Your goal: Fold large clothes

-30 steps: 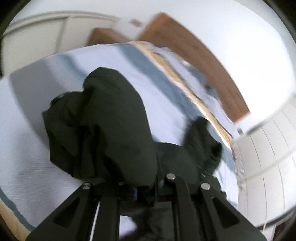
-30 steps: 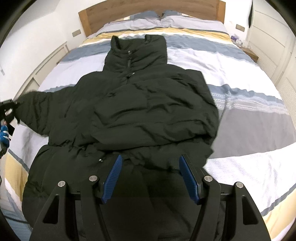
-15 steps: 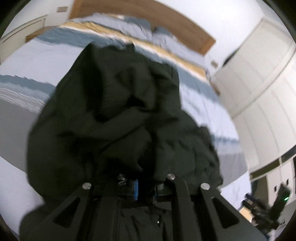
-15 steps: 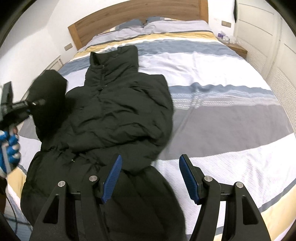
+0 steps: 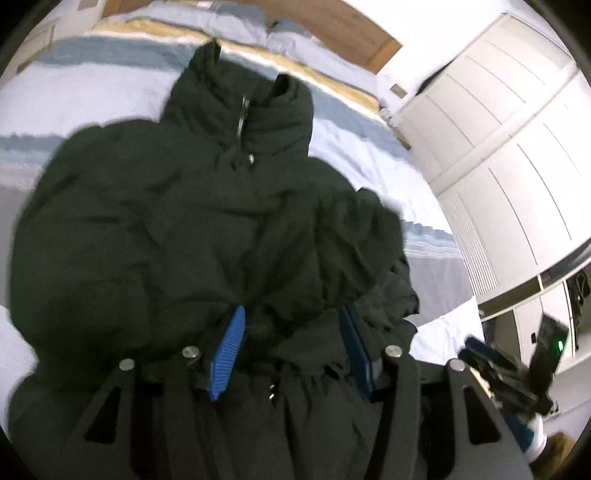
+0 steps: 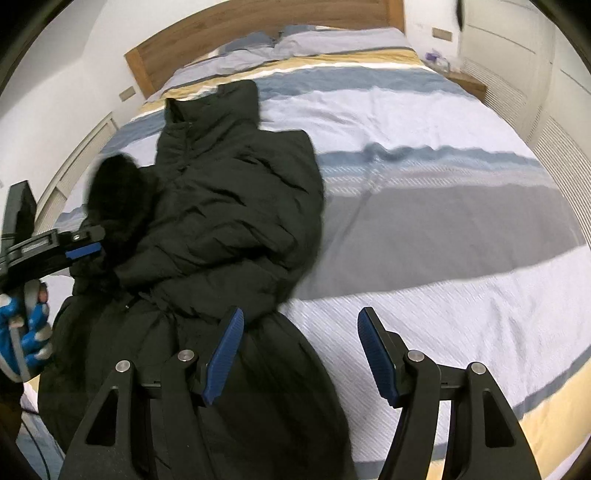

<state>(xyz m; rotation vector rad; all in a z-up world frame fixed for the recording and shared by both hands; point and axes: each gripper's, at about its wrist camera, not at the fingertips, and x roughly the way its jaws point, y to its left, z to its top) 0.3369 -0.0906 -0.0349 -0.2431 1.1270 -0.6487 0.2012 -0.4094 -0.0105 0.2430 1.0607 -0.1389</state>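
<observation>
A dark green puffer jacket (image 5: 192, 229) lies on the striped bed (image 6: 424, 229), collar toward the headboard; it also shows in the right wrist view (image 6: 236, 206). Both sleeves are folded in over its body. My left gripper (image 5: 291, 332) is open just above the jacket's waist, with the left sleeve loose on the jacket beyond its blue pads (image 5: 229, 347). It also shows from the side in the right wrist view (image 6: 79, 245). My right gripper (image 6: 301, 350) is open and empty over the jacket's lower right edge and the bedspread.
A wooden headboard (image 6: 258, 26) and pillows (image 6: 314, 38) are at the far end. White wardrobe doors (image 5: 498, 155) stand to the right of the bed. A bedside table (image 6: 465, 83) is at the far right. The right half of the bedspread is bare.
My left gripper carried the left sleeve across over the jacket's body and opened, letting it go. My right gripper stayed open and shifted right.
</observation>
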